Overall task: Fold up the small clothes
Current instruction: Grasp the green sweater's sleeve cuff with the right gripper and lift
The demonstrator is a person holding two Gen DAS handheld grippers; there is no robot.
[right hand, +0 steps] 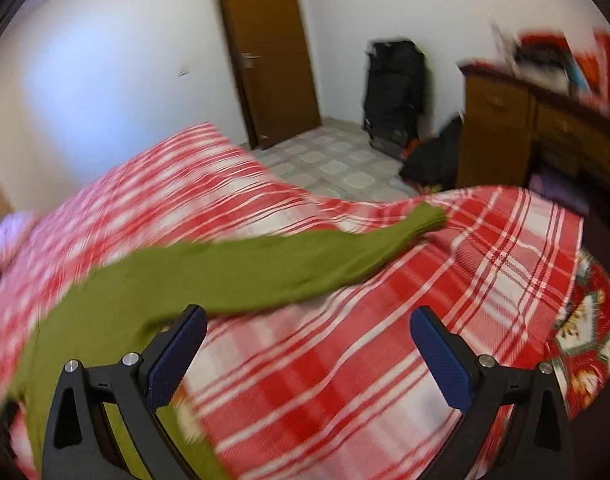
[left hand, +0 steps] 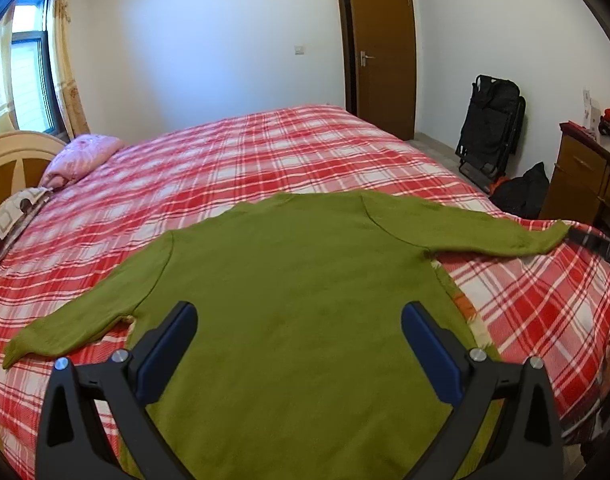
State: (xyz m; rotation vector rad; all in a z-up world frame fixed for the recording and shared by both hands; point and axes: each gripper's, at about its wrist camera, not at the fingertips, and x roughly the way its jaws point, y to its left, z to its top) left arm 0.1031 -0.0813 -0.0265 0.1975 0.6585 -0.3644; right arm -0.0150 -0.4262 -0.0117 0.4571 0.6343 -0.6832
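A green long-sleeved sweater (left hand: pixel 297 280) lies flat on the red plaid bed (left hand: pixel 233 160), both sleeves spread out to the sides. My left gripper (left hand: pixel 299 314) is open and empty, hovering over the sweater's lower body. In the right wrist view, which is blurred, the sweater's right sleeve (right hand: pixel 289 260) stretches toward its cuff (right hand: pixel 427 216). My right gripper (right hand: pixel 307 320) is open and empty, above the plaid cover just in front of that sleeve. A dark part of the right gripper (left hand: pixel 597 242) shows beside the cuff in the left wrist view.
A pink pillow (left hand: pixel 83 156) and headboard (left hand: pixel 13 160) are at the bed's left end. A brown door (left hand: pixel 385 48), a black folded chair (left hand: pixel 491 128), a dark bag (left hand: pixel 523 194) and a wooden dresser (left hand: pixel 585 176) stand beyond the bed's right side.
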